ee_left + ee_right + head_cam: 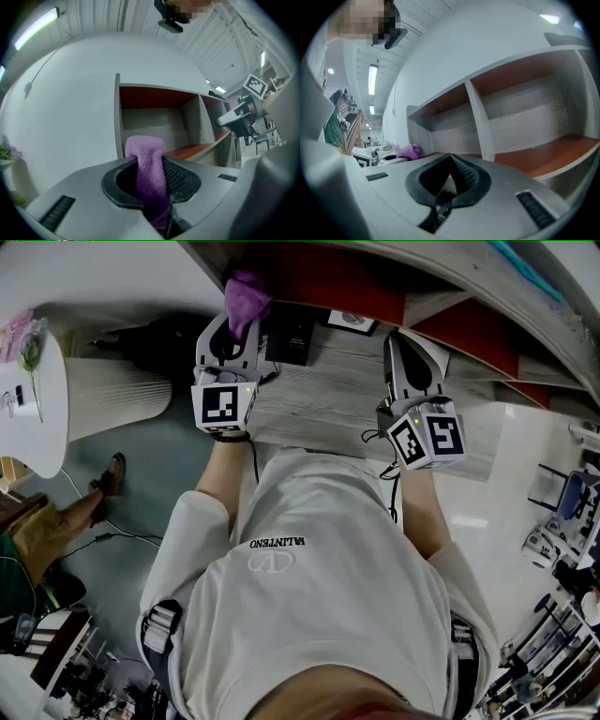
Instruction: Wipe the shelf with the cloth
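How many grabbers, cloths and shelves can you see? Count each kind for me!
Grippers: 2 (left gripper, right gripper)
Cloth: 1, purple, in the left gripper
Shelf: 1
Total: 4

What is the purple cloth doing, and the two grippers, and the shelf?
cloth: pinched in the left gripper, sticking up in front of the shelf
left gripper: shut on the cloth
right gripper: shut, holding nothing
shelf: open at the front, and the compartments facing the grippers show nothing inside
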Tool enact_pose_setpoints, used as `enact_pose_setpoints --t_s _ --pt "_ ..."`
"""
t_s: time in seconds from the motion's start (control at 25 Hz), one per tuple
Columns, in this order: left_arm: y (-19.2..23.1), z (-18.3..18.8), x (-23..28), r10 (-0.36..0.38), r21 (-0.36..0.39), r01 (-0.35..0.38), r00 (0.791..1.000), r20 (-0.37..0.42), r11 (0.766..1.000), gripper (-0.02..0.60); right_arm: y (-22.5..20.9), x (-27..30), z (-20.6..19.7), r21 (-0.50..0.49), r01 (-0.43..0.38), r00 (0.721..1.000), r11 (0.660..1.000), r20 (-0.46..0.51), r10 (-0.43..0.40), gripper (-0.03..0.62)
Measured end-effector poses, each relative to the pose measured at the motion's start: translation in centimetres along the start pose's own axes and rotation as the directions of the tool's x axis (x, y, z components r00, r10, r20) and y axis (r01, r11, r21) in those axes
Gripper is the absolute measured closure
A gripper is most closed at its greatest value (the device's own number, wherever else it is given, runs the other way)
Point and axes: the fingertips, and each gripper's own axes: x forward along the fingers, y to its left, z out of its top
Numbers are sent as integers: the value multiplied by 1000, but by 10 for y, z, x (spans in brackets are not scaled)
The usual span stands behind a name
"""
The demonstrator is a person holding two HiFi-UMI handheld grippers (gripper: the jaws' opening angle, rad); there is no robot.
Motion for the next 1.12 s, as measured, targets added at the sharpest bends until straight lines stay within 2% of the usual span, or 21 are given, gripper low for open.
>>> enact_pose_setpoints --t_s 0.48,1.12 --pt "-11 41 -30 -17 0 17 999 41 1000 492 -25 -26 3 -15 57 998 998 4 -57 595" --pt "-18 68 -34 -17 -6 18 997 72 1000 492 -89 -88 17 -8 233 970 972 64 -233 595"
